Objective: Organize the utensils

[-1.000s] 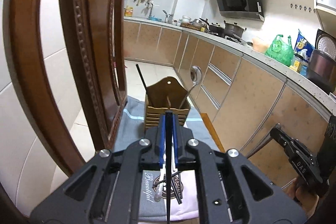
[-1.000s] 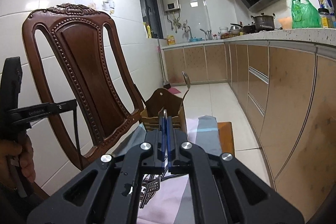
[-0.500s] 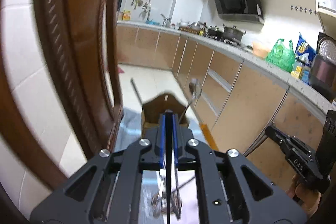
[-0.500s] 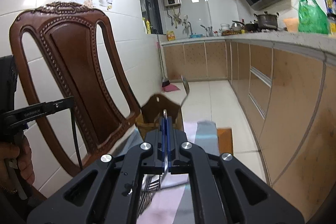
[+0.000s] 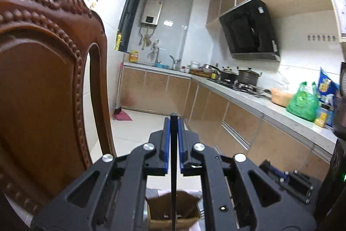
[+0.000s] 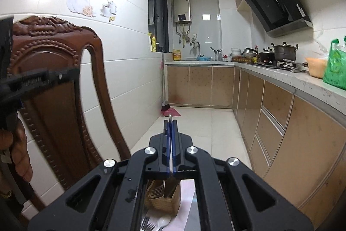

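Note:
My left gripper [image 5: 173,120] is shut on a thin black chopstick [image 5: 174,166] that runs down between its pads. The chopstick's lower end hangs over a wooden utensil holder [image 5: 173,211], seen low between the gripper's arms. My right gripper [image 6: 170,123] is shut on a slim metal utensil [image 6: 170,116] whose tip pokes past the pads. The same holder [image 6: 162,196], with forks inside, stands below it. A fork [image 6: 147,225] and a white spoon [image 6: 163,222] lie on the cloth in front. Each gripper shows in the other's view: the right gripper [image 5: 287,179] and the left gripper [image 6: 41,78].
A carved wooden chair back [image 5: 43,101] stands close on the left. Kitchen cabinets [image 6: 281,114] and a counter with pots [image 6: 283,53] and a green bag [image 5: 302,103] run along the right. A person's hand [image 6: 19,151] holds the left gripper. Tiled floor [image 6: 205,122] lies ahead.
Both grippers have risen and moved forward. The wooden holder has slid from ahead of the fingertips to beneath them. Both stay shut on their utensils.

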{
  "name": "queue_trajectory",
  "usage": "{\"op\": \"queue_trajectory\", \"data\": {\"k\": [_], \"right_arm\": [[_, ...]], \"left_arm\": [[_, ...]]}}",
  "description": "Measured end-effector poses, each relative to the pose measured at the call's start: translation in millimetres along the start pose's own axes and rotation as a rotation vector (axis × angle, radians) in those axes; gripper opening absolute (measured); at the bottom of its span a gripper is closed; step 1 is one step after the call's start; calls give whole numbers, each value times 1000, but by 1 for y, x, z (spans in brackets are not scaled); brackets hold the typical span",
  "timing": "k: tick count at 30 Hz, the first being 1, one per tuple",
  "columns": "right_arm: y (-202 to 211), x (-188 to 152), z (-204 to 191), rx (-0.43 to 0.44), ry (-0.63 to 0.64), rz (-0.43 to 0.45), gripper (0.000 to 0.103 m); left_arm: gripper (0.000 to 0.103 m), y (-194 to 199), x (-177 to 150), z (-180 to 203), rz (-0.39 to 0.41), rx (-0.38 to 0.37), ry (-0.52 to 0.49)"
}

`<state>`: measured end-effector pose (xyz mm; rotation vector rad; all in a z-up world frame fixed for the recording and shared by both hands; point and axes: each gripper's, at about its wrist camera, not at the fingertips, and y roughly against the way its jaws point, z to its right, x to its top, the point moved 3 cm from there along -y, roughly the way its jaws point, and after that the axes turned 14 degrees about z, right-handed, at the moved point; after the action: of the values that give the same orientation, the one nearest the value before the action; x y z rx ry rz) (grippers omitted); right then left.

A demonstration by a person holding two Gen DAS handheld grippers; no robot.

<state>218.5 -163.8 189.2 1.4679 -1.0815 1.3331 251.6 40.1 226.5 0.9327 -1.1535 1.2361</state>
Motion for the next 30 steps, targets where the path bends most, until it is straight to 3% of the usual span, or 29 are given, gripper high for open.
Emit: {"op": "queue_trajectory", "data": {"k": [11, 15, 21, 22, 23, 24, 26, 29, 30], "right_arm": [[-83, -75, 10, -45, -15, -127, 2], [-98, -98, 11, -46, -36, -164, 2], [-106, -112, 9, -27, -59, -176, 4], [-106, -111, 9, -26, -58, -176, 7], [-105, -109, 9, -30, -55, -174, 21], [-103, -107, 9, -36, -54, -172, 48], [-90, -101, 12, -56, -70, -137, 69], [-69, -101, 14, -56, -68, -125, 69], [-64, -102, 16, -56, -72, -125, 70]], "left_arm": [[6, -77, -93, -49, -74, 119, 128], [7, -79, -107, -57, -3, 144, 139], [9, -72, -124, -57, 36, 137, 147], [11, -71, -126, -56, 48, 137, 141], [12, -70, -127, -54, 53, 137, 130], [12, -70, -128, -53, 47, 130, 126], [12, -69, -127, -50, 49, 124, 121], [23, -69, -124, -45, 43, 106, 107], [33, -62, -124, -48, 46, 102, 105]]}}
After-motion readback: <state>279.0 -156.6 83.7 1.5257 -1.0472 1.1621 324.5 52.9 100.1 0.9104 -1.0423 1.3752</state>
